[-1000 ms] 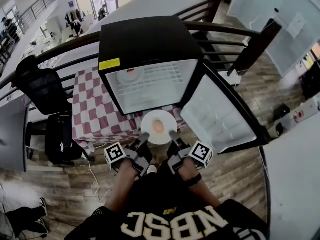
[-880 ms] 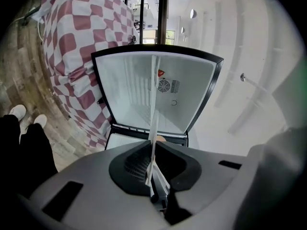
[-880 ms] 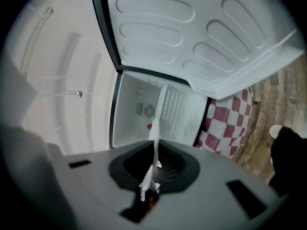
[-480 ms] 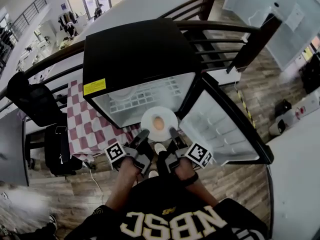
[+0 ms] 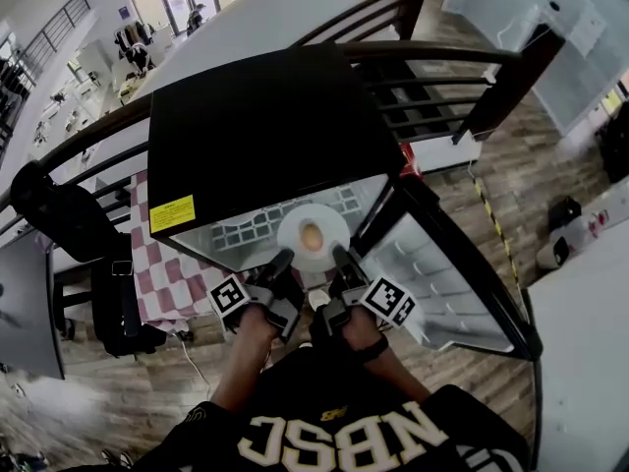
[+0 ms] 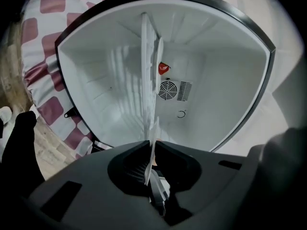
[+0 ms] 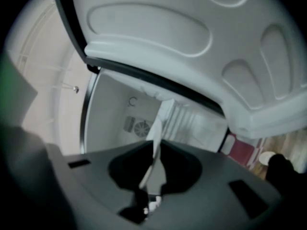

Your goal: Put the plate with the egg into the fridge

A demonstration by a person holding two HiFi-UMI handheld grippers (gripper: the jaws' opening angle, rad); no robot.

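A white plate (image 5: 295, 230) with a brown egg (image 5: 312, 236) on it hangs level at the mouth of the open black fridge (image 5: 265, 126), over its wire shelf (image 5: 251, 229). My left gripper (image 5: 283, 261) is shut on the plate's near-left rim. My right gripper (image 5: 340, 258) pinches the near-right rim, and its jaws are opening with the rim between them. In the left gripper view the plate's rim (image 6: 153, 133) runs edge-on between the jaws (image 6: 151, 157), facing the fridge's white inside. The right gripper view shows the rim (image 7: 157, 138) in its jaws (image 7: 154, 164) below the door.
The fridge door (image 5: 442, 283) stands swung open to the right, its moulded white lining (image 7: 192, 37) close above the right gripper. The fridge rests on a table with a red-checked cloth (image 5: 162, 264). A black chair (image 5: 59, 205) and bag (image 5: 118, 303) stand left; a dark railing (image 5: 442, 96) runs behind.
Both grippers have carried the plate forward, from in front of the table edge to the fridge opening. The fridge now fills more of the head view.
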